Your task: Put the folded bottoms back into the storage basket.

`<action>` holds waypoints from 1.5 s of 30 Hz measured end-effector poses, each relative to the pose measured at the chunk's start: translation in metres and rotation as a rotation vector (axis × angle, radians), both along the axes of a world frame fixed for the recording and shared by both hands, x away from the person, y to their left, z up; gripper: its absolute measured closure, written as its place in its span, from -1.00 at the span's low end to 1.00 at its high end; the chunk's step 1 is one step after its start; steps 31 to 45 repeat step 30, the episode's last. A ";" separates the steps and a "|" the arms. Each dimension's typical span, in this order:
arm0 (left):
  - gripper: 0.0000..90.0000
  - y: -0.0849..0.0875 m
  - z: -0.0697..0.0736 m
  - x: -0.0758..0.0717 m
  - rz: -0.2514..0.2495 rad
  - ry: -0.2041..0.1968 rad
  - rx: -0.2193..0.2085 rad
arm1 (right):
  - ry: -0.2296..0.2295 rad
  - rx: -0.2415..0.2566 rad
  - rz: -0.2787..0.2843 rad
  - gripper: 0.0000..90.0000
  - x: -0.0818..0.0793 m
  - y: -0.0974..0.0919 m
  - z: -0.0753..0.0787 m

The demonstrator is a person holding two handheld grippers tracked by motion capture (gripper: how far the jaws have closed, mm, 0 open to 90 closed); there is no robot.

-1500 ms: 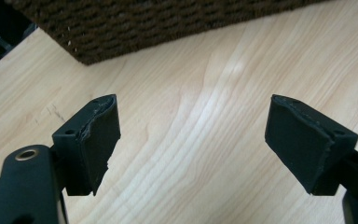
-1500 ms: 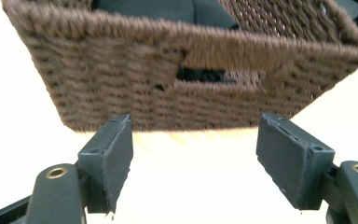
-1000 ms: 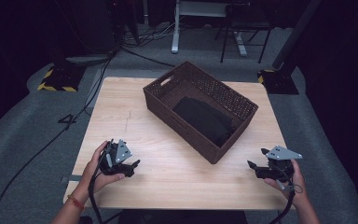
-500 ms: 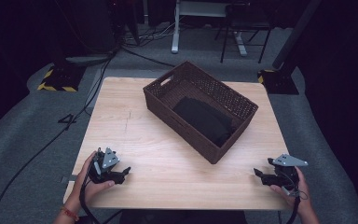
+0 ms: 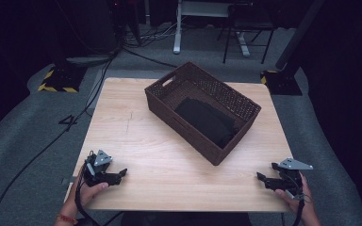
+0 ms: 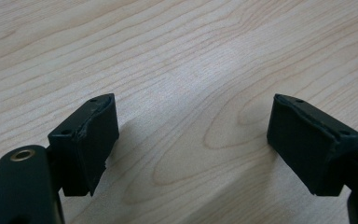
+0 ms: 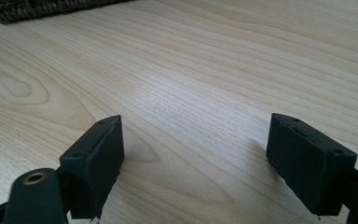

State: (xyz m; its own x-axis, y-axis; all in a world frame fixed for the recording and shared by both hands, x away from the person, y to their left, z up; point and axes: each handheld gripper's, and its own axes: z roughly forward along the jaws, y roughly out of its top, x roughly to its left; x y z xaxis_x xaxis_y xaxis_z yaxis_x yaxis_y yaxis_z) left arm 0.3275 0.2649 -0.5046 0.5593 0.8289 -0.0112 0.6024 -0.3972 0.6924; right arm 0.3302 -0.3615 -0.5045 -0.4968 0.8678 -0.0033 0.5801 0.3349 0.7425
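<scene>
Wooden counter [image 5: 169, 165] carries both tools: left tool [image 5: 119, 176] spread and empty; right tool [image 5: 265, 179], jaws just widening, empty too.

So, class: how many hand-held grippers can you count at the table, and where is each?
2. The left gripper sits at the table's near left corner, the right gripper at its near right corner, both with jaws apart and nothing between them.

Left tongs [image 5: 121, 174] held low in left hand [image 5: 90, 190], jaws wide apart, nothing between; right tongs [image 5: 262, 179] in right hand [image 5: 296, 197], jaws just opening, empty
</scene>
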 end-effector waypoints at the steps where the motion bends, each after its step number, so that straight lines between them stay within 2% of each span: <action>1: -0.62 0.000 0.000 0.000 0.000 0.000 0.000 | -0.001 -0.001 0.000 -0.57 0.000 0.000 0.000; 10: -0.66 -0.001 0.000 0.001 0.011 0.001 -0.002 | 0.005 -0.004 -0.015 -0.63 0.001 0.000 0.000; 45: -0.66 -0.002 -0.001 0.002 0.018 0.001 -0.004 | 0.005 -0.005 -0.015 -0.63 0.001 0.000 0.000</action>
